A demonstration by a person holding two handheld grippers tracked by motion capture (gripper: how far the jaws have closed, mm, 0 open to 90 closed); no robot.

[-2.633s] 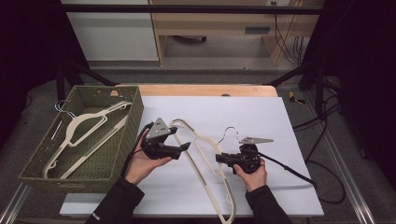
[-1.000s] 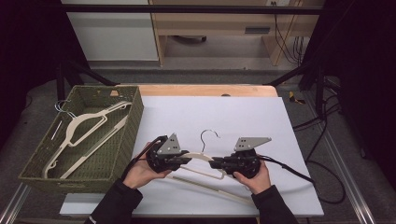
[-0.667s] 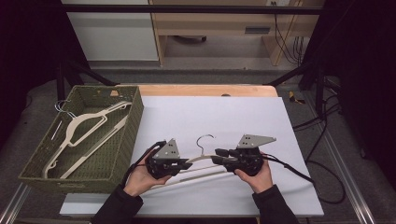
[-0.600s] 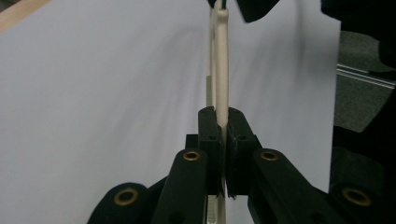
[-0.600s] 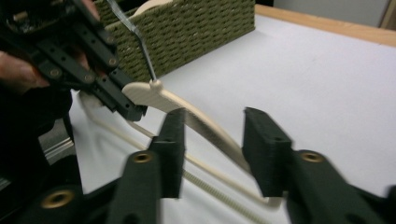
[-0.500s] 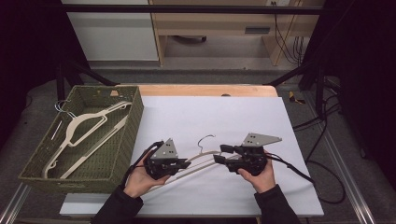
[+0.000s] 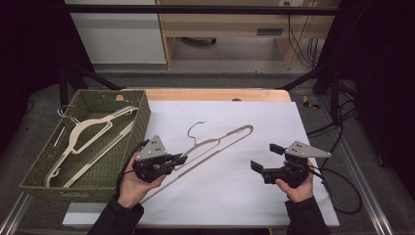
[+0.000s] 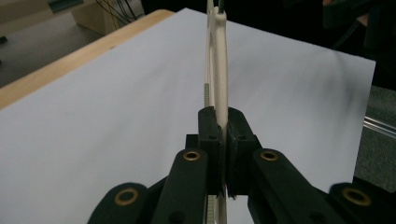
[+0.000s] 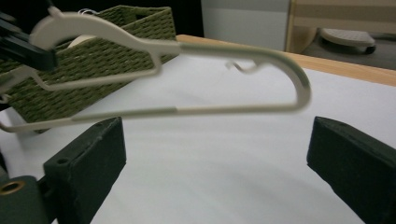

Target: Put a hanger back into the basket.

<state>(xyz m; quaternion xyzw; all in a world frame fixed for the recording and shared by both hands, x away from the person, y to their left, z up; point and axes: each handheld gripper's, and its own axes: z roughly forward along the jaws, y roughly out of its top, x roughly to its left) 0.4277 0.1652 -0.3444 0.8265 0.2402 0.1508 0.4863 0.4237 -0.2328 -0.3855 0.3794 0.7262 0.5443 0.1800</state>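
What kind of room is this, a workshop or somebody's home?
Probably a lab or recording workspace, not a home: a table covered in plain white, set in a metal frame, cables trailing along the floor behind, and dark screens at both sides.

We wore dark long sleeves that reached our wrists. Our left claw (image 7: pixel 180 159) was black, with a grey three-cornered plate on top dotted with small screws, and a black cable looped from its back. Our right claw (image 7: pixel 265 158) matched it: black body, same grey plate, a black cable trailing behind. Up close, the black jaw links carried brass-coloured pivot rings, and the jaws ended in blocky black pads (image 9: pixel 91 156).
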